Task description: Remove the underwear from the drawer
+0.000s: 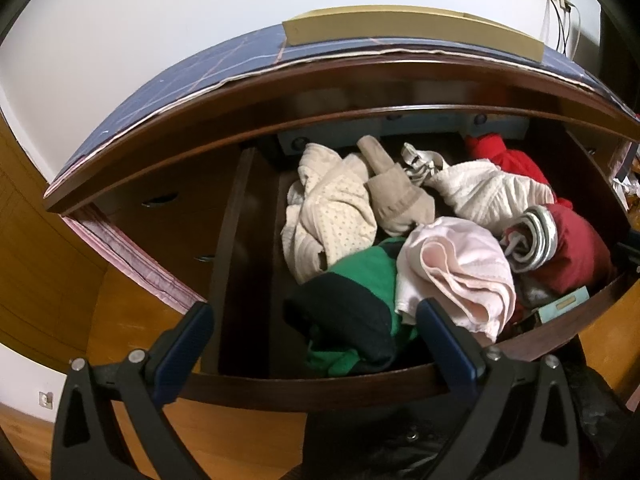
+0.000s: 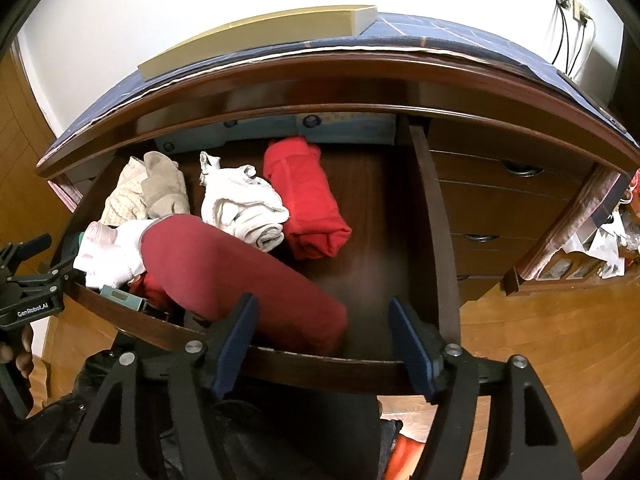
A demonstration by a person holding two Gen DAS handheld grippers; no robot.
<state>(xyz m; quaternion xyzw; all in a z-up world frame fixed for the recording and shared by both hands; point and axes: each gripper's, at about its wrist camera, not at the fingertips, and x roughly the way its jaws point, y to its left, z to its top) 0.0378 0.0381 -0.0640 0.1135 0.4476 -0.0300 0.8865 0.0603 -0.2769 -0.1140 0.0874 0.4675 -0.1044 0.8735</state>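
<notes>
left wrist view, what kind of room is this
Most likely a bedroom at home. A dark wooden dresser stands against a plain white wall, its open drawer heaped with underwear and other small garments, and the floor is wood.

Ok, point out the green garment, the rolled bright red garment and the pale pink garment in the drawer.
green garment [image 1: 360,276], left wrist view, on its bright green upper fold.
rolled bright red garment [image 2: 308,200], right wrist view, middle of the roll.
pale pink garment [image 1: 460,272], left wrist view, on its folded top.
</notes>
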